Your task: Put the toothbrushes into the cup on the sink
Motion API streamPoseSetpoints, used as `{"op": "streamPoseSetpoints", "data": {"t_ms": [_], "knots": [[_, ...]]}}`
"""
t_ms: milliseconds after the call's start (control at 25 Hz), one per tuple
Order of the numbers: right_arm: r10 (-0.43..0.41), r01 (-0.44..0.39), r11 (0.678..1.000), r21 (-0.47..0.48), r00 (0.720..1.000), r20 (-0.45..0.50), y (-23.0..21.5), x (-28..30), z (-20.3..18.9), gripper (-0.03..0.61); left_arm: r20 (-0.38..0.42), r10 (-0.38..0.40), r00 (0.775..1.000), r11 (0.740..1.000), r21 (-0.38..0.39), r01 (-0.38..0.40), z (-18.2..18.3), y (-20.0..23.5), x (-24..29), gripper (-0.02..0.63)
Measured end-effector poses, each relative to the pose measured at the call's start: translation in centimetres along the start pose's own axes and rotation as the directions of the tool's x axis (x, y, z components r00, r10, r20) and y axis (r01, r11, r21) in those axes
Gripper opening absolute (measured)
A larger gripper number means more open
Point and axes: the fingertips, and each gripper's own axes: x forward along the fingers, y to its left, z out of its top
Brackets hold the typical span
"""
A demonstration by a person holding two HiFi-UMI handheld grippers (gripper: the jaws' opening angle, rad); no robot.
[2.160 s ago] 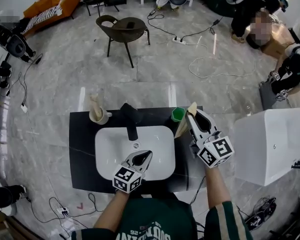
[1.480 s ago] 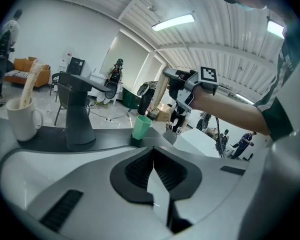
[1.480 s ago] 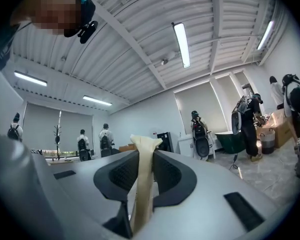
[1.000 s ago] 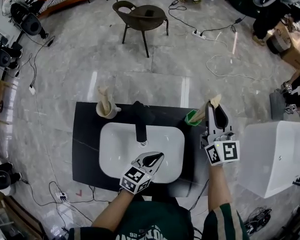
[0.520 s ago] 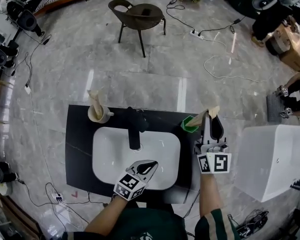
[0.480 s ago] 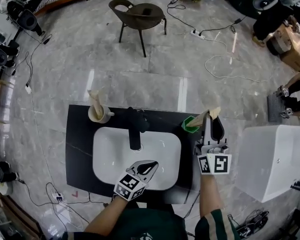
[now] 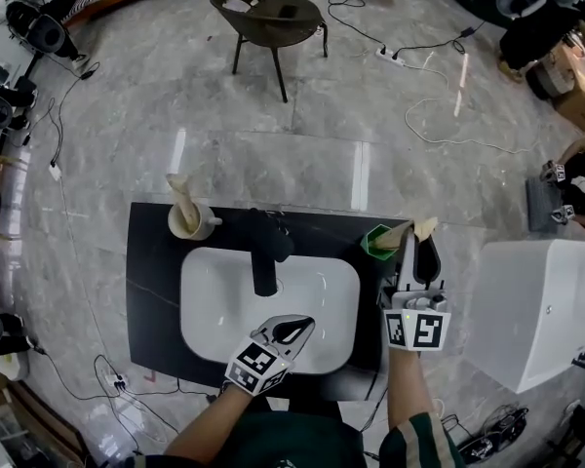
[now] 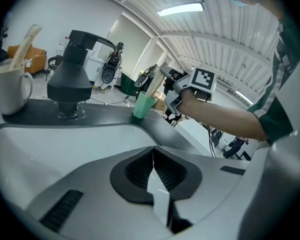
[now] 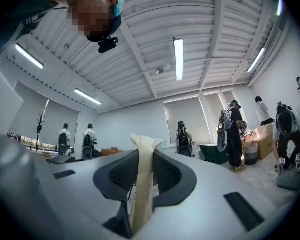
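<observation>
A cream toothbrush (image 7: 411, 230) (image 9: 143, 179) is clamped between the jaws of my right gripper (image 7: 416, 242) (image 9: 145, 156), which is shut on it. Its lower end reaches into the mouth of the green cup (image 7: 374, 243) (image 8: 143, 105) at the back right of the black counter (image 7: 152, 291). Another cream toothbrush (image 7: 181, 201) (image 8: 27, 45) stands in the white mug (image 7: 186, 222) (image 8: 9, 89) at the back left. My left gripper (image 7: 294, 331) (image 8: 153, 153) hovers over the front of the white basin (image 7: 224, 291), shut with nothing in it.
A black faucet (image 7: 264, 252) (image 8: 73, 74) rises behind the basin between the mug and the green cup. A white box-like unit (image 7: 536, 300) stands right of the counter. Cables (image 7: 439, 115), a chair (image 7: 263, 18) and people are on the floor beyond.
My right gripper has sunk with the toothbrush, which now lies flatter, its end still at the green cup. The left gripper has dropped slightly over the basin.
</observation>
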Motion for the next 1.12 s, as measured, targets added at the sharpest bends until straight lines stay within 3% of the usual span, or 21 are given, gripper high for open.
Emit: {"op": "streamPoseSetpoints", "data": {"t_ms": [440, 920, 1120], "knots": [[-0.018, 0.018, 1.0, 0.009, 1.0, -0.006, 0.3, -0.9, -1.6, 0.094, -0.025, -0.007, 1.0, 1.0, -0.012, 0.007, -1.2, 0.0, -0.1, 0.011], [-0.045, 0.047, 0.998, 0.032, 0.996, -0.075, 0.6, -2.2, -4.4, 0.095, -0.01, 0.0, 1.0, 1.0, -0.016, 0.0, -1.5, 0.4, -0.5, 0.011], [-0.054, 0.058, 0.998, 0.036, 0.994, -0.099, 0.8, -2.4, -5.0, 0.143, -0.004, 0.002, 1.0, 1.0, -0.015, -0.003, -1.3, 0.5, -0.7, 0.011]]}}
